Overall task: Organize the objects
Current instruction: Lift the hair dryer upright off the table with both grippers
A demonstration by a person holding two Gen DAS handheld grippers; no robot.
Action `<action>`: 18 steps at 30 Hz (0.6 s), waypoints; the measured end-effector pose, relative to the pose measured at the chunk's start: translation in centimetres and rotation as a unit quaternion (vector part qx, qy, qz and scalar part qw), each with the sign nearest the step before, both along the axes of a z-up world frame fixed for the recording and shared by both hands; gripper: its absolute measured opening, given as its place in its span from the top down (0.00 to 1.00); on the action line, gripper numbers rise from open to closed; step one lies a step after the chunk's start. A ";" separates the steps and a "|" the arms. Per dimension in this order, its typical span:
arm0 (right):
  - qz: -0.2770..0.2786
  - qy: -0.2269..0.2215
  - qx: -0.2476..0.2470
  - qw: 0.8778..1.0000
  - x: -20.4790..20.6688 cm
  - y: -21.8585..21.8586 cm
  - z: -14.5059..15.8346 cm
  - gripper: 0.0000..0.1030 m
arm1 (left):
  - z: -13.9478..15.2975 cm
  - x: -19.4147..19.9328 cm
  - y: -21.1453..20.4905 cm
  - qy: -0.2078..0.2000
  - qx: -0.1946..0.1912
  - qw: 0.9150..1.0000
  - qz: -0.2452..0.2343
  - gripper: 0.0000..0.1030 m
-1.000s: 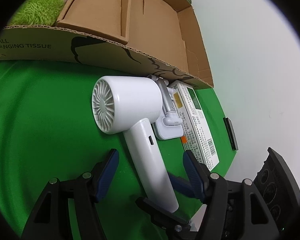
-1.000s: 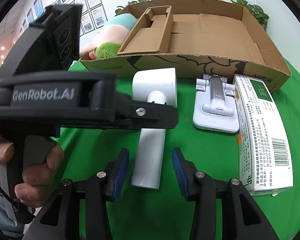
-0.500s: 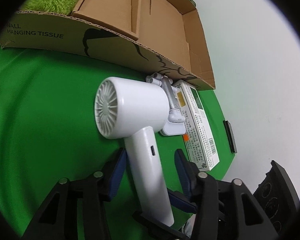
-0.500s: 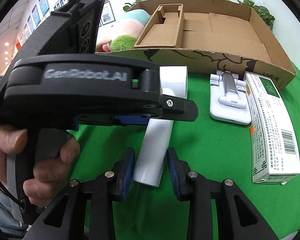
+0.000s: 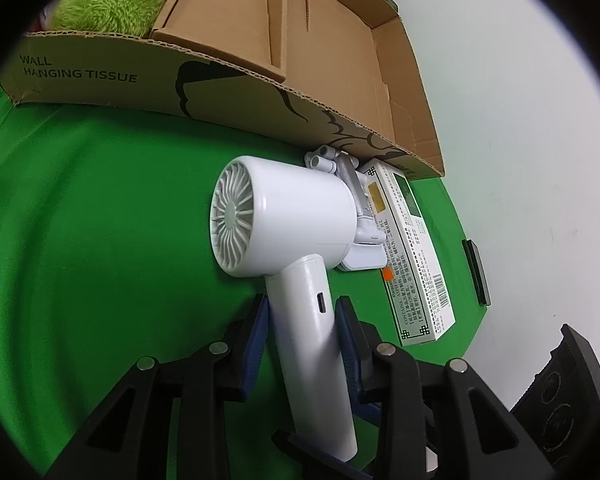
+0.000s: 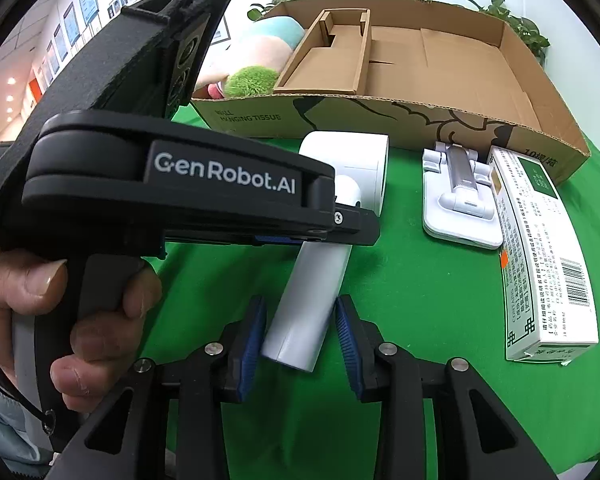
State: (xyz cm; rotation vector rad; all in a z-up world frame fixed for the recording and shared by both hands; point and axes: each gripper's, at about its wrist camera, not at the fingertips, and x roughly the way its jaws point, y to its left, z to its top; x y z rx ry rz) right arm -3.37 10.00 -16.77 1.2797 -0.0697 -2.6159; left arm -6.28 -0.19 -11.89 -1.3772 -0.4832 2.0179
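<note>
A white hair dryer (image 5: 284, 220) lies on the green table in front of an open cardboard box (image 5: 260, 92). My left gripper (image 5: 302, 312) is shut on the dryer's handle (image 5: 316, 344), blue pads pressing both sides. My right gripper (image 6: 300, 316) straddles the handle's end (image 6: 300, 320), with its left pad touching and a small gap at the right pad. The left gripper's black body (image 6: 180, 192) crosses the right wrist view and hides part of the dryer (image 6: 352, 164). The box (image 6: 420, 80) holds a cardboard insert (image 6: 332, 56).
A white folding stand (image 6: 458, 204) and a white-green medicine box (image 6: 540, 248) lie right of the dryer, against the box front. A green plush toy (image 5: 108, 4) sits behind the box's left end. A black flat object (image 5: 476, 272) lies near the table's right edge.
Both grippers have narrowed around the dryer handle. The left one moved forward up the handle and closed on it; the right one closed in on the handle's end.
</note>
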 end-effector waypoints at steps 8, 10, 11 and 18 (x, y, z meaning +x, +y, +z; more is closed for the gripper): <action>-0.004 0.001 -0.004 1.000 0.3 0.4 0.0 0.68 | 0.6 0.4 -0.1 0.005 -0.016 1.000 0.004 0.69; -0.003 0.002 -0.004 1.000 0.5 0.3 -0.1 0.68 | 0.8 0.5 -0.2 0.009 -0.019 1.000 0.004 0.69; -0.002 0.002 -0.004 1.000 0.6 0.3 -0.1 0.68 | 1.0 0.6 -0.2 0.013 -0.021 1.000 0.005 0.70; 0.002 0.007 -0.004 1.000 0.8 0.2 0.0 0.68 | 2.0 1.4 -0.4 0.034 -0.020 0.999 0.008 0.71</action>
